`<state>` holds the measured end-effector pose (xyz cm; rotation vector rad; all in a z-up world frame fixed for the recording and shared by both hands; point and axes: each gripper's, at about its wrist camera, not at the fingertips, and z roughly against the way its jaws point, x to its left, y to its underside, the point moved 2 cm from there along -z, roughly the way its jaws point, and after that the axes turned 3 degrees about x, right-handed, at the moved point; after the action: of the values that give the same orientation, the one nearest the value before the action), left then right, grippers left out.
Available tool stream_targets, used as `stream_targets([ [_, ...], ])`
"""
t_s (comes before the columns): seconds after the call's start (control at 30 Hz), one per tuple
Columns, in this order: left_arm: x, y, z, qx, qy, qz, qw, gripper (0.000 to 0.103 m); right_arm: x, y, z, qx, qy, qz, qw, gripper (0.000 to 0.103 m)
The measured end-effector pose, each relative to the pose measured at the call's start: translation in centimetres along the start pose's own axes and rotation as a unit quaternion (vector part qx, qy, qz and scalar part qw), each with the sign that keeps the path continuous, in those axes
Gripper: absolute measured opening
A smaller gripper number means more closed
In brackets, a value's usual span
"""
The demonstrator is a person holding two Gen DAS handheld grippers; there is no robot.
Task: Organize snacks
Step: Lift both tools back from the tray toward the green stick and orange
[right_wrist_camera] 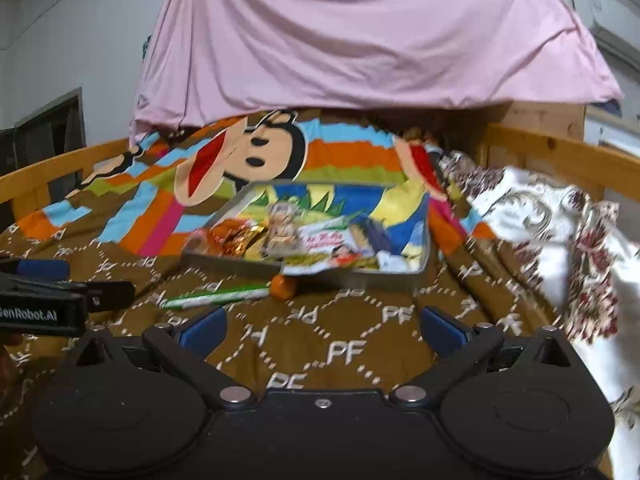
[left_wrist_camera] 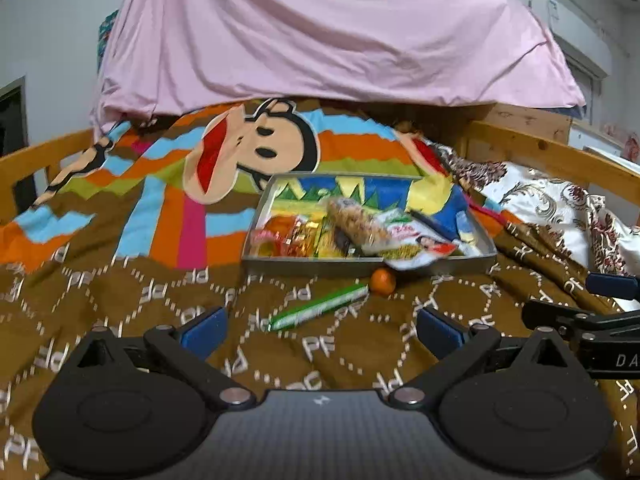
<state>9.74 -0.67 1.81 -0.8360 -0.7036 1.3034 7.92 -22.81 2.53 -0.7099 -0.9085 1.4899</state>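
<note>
The tray [left_wrist_camera: 464, 265] sits on the bed [left_wrist_camera: 120, 300] and holds several snack packets [left_wrist_camera: 360, 224], 1 of them hanging over the tray's near rim. Just before that rim lies a small round fruit [left_wrist_camera: 383, 281]; left of the fruit, touching it, lies a stick pack [left_wrist_camera: 318, 307]. Behind the tray hangs a draped sheet [left_wrist_camera: 320, 32]; right of the tray lies a patterned pillow [left_wrist_camera: 560, 208].

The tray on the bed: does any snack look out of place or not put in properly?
Two snacks lie outside the tray, on the blanket before its front wall: a green stick pack and a small orange. A white packet also hangs over the front wall.
</note>
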Motion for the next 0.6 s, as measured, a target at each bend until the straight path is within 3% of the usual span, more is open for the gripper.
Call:
stream_targets([
  [0.23,1.4,2.4,-0.3,0.032,-0.034,0.041,0.9980,0.103,0.8,1.3,-0.7,0.037,-0.016,0.002,0.999,0.102],
  [0.6,1.5,2.9,-1.4,0.058,-0.053,0.048,0.9957,0.103,0.4,2.3,-2.6,0.081,-0.019,-0.011,0.996,0.102],
])
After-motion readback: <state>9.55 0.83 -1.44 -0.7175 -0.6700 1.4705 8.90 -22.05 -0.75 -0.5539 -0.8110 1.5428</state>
